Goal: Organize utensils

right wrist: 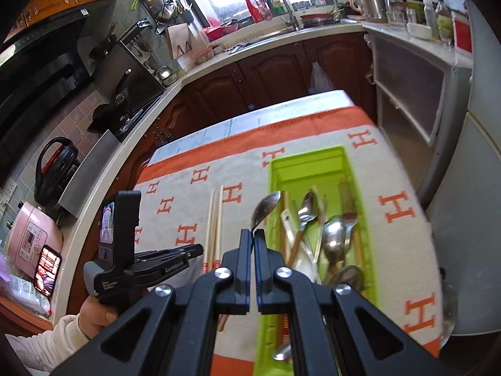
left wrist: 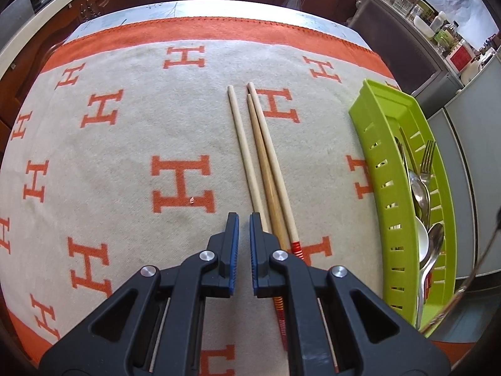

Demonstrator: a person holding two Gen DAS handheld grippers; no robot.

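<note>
While pointing steeply down over cream cloth with orange H pattern (left wrist: pixel 131 144), left gripper (left wrist: pixel 244 219) had jaws nearly together, nothing between. Three long wooden chopsticks (left wrist: pixel 263 163) lay side by side near cloth's middle, under its fingers. Green slotted plastic tray (left wrist: pixel 379 169) sat at cloth's right edge, holding metal spoons and fork (left wrist: pixel 426 159).

Right wrist view: right gripper (right wrist: pixel 252 233) clamped on handle of metal spoon (right wrist: pixel 265 208), bowl raised beside tray's left rim. More cutlery lay in tray. Person's hand (right wrist: pixel 94 315) held left gripper at left.
</note>
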